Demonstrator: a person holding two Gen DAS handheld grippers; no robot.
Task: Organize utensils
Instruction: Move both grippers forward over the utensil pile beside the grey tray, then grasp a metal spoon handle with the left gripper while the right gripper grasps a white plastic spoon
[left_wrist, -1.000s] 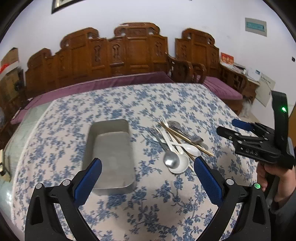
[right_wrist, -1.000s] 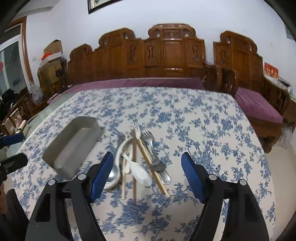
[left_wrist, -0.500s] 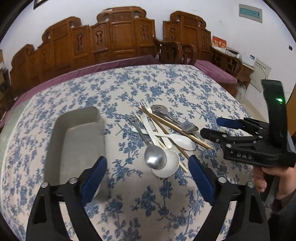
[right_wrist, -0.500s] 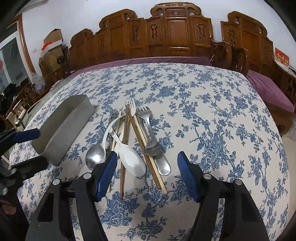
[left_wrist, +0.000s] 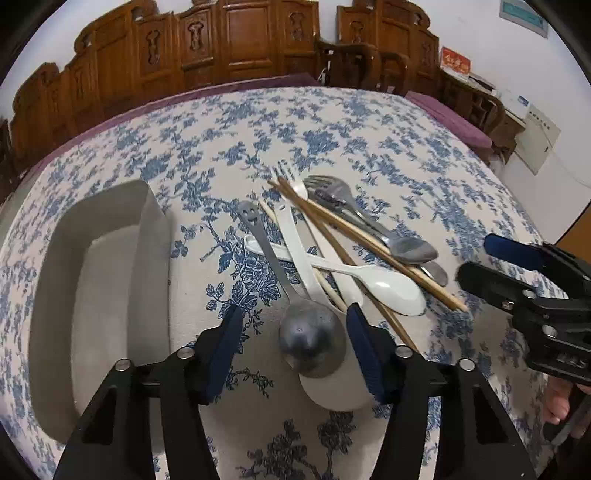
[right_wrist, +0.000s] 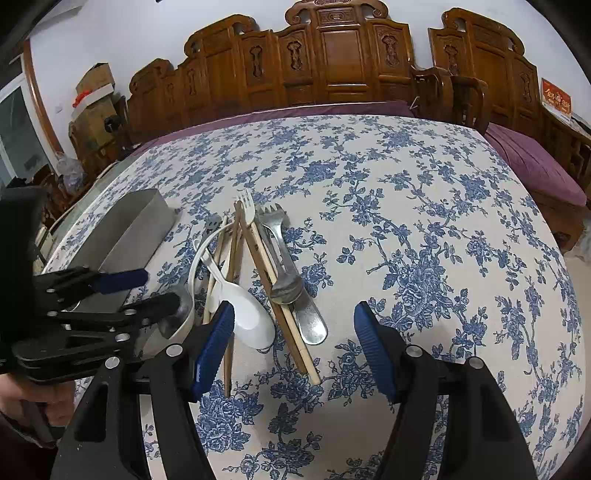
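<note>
Left hand-held gripper (left_wrist: 294, 334) just closing but still unclenched astride the metal spoon (left_wrist: 310, 341) bowl, right hand-held gripper (right_wrist: 294, 338) spread over the utensil pile (right_wrist: 258, 269), all on the floral tabletop (right_wrist: 424, 221) beside the grey tray (left_wrist: 99, 288).

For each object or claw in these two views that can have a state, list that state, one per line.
Metal tray: upright, empty.
Metal spoon: lying between left claw's pads, ungripped.
Left claw: open, closing.
Right claw: open, holding nothing.
Chopsticks: lying crossed over the pile.
</note>
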